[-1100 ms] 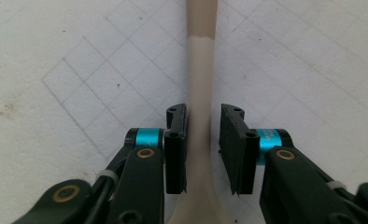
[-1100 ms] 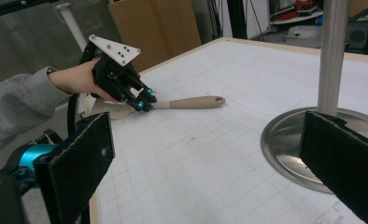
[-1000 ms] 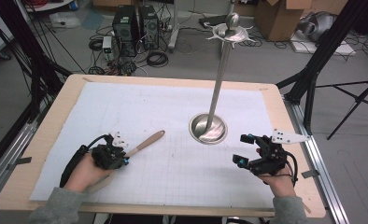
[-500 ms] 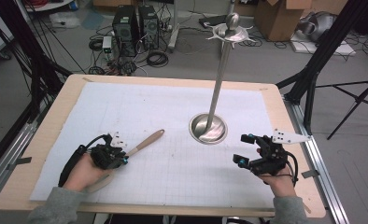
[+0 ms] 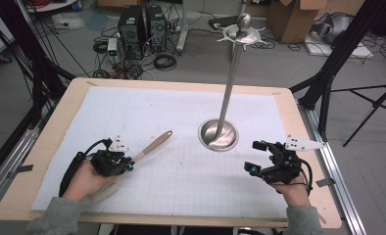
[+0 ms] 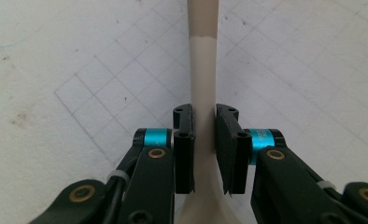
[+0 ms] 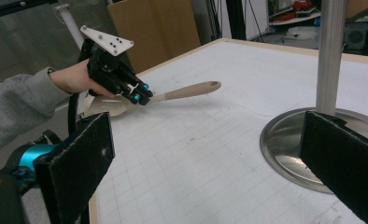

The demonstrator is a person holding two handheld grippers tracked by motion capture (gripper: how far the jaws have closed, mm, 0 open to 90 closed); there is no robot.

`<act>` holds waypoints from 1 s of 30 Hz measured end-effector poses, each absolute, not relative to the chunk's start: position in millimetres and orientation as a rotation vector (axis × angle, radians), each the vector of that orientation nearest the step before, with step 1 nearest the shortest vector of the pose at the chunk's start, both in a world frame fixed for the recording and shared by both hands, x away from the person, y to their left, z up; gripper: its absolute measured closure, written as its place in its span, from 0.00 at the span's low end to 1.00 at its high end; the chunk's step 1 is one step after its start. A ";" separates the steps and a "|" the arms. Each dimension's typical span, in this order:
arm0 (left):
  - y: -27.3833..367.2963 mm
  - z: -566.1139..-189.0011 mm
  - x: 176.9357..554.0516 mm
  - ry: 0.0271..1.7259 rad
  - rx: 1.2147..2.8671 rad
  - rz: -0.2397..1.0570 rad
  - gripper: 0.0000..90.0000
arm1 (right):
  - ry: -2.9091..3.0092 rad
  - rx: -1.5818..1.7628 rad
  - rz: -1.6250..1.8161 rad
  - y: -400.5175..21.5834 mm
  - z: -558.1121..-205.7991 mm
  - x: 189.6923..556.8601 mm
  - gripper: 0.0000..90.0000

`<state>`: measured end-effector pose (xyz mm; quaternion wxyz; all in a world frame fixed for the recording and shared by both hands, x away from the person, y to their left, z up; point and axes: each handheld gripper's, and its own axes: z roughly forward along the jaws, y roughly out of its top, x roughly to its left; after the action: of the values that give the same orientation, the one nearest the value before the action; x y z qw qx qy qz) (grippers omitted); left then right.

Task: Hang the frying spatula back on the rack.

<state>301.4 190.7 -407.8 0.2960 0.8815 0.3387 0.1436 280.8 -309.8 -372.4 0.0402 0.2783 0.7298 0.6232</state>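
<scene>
A wooden spatula (image 5: 154,145) lies slanted at the table's front left, its handle pointing toward the metal stand. My left gripper (image 5: 127,164) is shut on its neck. In the left gripper view both pads (image 6: 184,140) press the pale neck (image 6: 203,60) from either side. The right gripper view shows the spatula's handle (image 7: 191,89) tilted up off the mat, with the left gripper (image 7: 138,95) on it. My right gripper (image 5: 253,156) rests at the front right, open, with nothing between its wide-set pads (image 7: 79,158).
A metal stand with a round dished base (image 5: 219,134) and a tall pole (image 5: 232,73) rises at centre right, close to my right gripper. White gridded paper (image 5: 181,112) covers the wooden table. Boxes, cables and tripods stand on the floor beyond.
The spatula's handle end sits slightly higher than a second ago, with the left gripper still on its neck. The right gripper has not moved.
</scene>
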 end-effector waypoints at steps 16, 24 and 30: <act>193.8 -390.8 304.2 0.855 2.205 0.306 0.86 | 2.223 0.858 1.913 -310.8 -372.5 281.7 0.03; 194.2 -379.5 305.0 0.836 2.128 0.262 0.86 | 2.224 0.854 1.911 -310.9 -372.4 281.7 0.03; 191.1 -374.0 307.4 0.823 2.105 0.254 0.86 | 2.223 0.856 1.914 -310.8 -372.4 282.2 0.03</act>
<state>307.4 191.1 -374.0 0.4203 0.8398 0.3283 0.1015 282.2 -310.8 -372.4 0.0429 0.2798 0.7267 0.6259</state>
